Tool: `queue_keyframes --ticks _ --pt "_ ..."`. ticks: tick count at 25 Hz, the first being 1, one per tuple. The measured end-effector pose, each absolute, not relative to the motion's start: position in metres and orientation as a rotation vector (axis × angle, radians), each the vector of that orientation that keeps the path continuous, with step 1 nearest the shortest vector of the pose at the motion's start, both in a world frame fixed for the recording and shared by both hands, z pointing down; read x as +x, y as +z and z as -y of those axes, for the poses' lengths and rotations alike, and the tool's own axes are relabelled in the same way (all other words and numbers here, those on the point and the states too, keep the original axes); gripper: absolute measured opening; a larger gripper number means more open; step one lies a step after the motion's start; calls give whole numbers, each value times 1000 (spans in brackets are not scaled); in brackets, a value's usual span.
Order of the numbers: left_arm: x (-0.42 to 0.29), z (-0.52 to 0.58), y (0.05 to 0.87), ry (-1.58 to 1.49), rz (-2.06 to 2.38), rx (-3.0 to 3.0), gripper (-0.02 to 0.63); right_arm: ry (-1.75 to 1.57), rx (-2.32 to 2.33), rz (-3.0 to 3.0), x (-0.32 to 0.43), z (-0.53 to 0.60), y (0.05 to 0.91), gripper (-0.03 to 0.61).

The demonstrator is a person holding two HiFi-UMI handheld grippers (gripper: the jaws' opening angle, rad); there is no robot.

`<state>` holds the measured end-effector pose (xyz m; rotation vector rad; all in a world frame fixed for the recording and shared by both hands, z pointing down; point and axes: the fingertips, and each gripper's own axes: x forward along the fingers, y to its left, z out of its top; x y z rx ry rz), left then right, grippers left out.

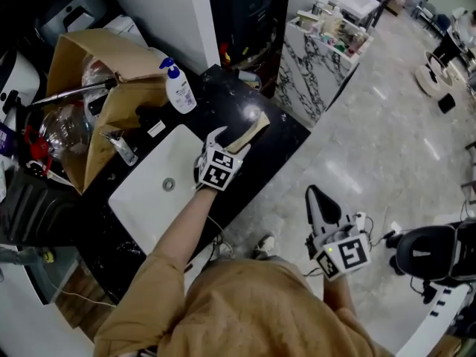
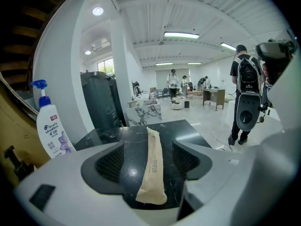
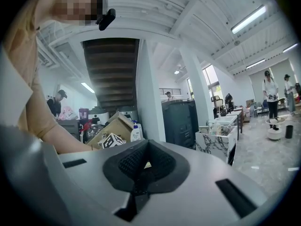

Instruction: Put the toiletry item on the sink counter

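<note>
Packet [image 1: 253,128] of toiletry stuff, a long tan paper sleeve, is lying on the black counter [image 1: 286,136], just right of the white sink [image 1: 149,188] in the head view. Left gripper [image 1: 229,144] sits right at the near end of it with its jaws spread wide. In the left gripper view you can see the packet running lengthwise down the gap between the two pads, neither one touching it, so it's resting on the stone by itself. Right gripper [image 1: 315,198] is well off to the side, out over the pale floor and away from the counter, jaws pinched together with nothing in them. Behind the sink there's a white pump bottle [image 1: 179,88] with a blue top standing upright next to an open cardboard box [image 1: 111,62], plus a metal tap [image 1: 121,148] by the sink's edge near the box. Few people standing around in the background of both gripper views, too small to make out much
</note>
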<state>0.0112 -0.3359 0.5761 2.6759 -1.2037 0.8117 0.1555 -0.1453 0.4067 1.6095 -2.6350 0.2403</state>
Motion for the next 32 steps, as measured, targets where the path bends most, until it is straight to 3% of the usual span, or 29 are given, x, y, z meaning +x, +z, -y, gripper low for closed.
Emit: queue_keyframes --ticks 8,11,15,17,32 --pt "-7 310 549 678 1291 2695 275 207 1599 2647 146 127 402 5" --pt "-16 299 542 658 1314 2703 202 184 1593 2660 142 124 395 5" --pt "-31 286 527 602 1365 2700 50 162 1587 2675 139 123 385 5" --pt "-40 284 515 551 1401 2693 11 143 1583 2686 138 125 380 5" --pt "-109 233 362 -8 1641 2808 3 46 1657 2697 154 146 347 5"
